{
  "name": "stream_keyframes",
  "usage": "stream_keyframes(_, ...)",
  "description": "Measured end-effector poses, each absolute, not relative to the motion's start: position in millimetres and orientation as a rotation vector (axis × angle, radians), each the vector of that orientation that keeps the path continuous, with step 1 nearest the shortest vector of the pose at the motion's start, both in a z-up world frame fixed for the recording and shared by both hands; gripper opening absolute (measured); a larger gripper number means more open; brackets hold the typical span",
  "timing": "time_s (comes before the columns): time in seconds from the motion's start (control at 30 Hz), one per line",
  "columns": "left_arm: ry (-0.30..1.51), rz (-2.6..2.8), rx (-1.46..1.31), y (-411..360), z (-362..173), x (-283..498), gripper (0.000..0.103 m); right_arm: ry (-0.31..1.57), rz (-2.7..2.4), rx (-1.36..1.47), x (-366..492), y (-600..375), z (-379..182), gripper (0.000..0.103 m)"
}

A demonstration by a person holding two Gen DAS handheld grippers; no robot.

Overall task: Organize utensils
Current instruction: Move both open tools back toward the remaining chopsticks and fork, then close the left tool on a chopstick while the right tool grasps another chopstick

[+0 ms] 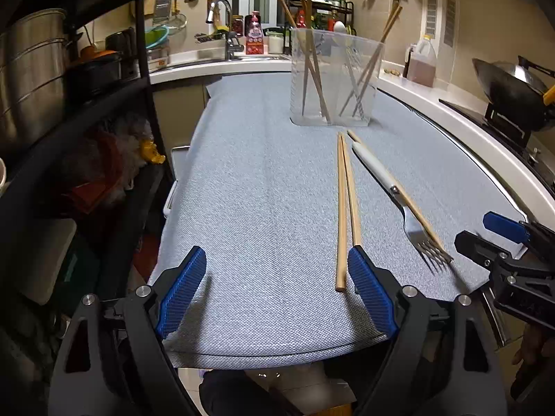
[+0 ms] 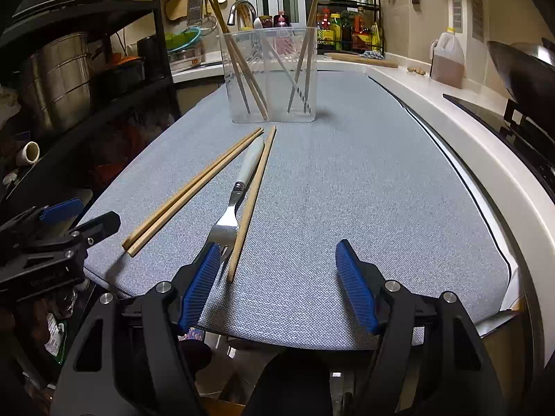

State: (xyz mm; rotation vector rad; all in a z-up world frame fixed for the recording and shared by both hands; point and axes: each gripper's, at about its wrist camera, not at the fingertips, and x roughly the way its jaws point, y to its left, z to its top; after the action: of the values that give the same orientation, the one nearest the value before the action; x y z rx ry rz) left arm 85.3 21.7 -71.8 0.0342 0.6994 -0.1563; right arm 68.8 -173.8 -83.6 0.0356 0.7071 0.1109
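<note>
On the grey-blue cloth (image 1: pixel 263 190) lie a pair of wooden chopsticks (image 1: pixel 345 208), a white-handled fork (image 1: pixel 399 190) and a single chopstick (image 1: pixel 416 208) touching the fork. Beyond them stands a clear container (image 1: pixel 334 76) holding several chopsticks and utensils. My left gripper (image 1: pixel 277 256) is open low over the cloth's near edge, and the pair's near ends lie by its right finger. My right gripper (image 2: pixel 277 248) is open too. The fork (image 2: pixel 239 190) has its tines at the left finger, and the single chopstick (image 2: pixel 253 201) ends just inside the jaws. The pair (image 2: pixel 194 190) lies further left.
A black shelf rack (image 1: pixel 138 79) with steel pots stands close on the left. On the right run a white counter edge (image 2: pixel 485 159), a stove with a wok (image 2: pixel 520 69) and an oil jug (image 2: pixel 447 59). A sink and tap (image 1: pixel 225 27) are behind the container.
</note>
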Motion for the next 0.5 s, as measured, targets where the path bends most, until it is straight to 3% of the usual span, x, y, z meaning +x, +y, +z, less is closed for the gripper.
stream_keyframes(0.5, 0.737, -0.187, 0.079, 14.5, -82.3, 92.8, 0.075, 0.716, 0.11, 0.006, 86.2, -166.7, -94.0, 0.066)
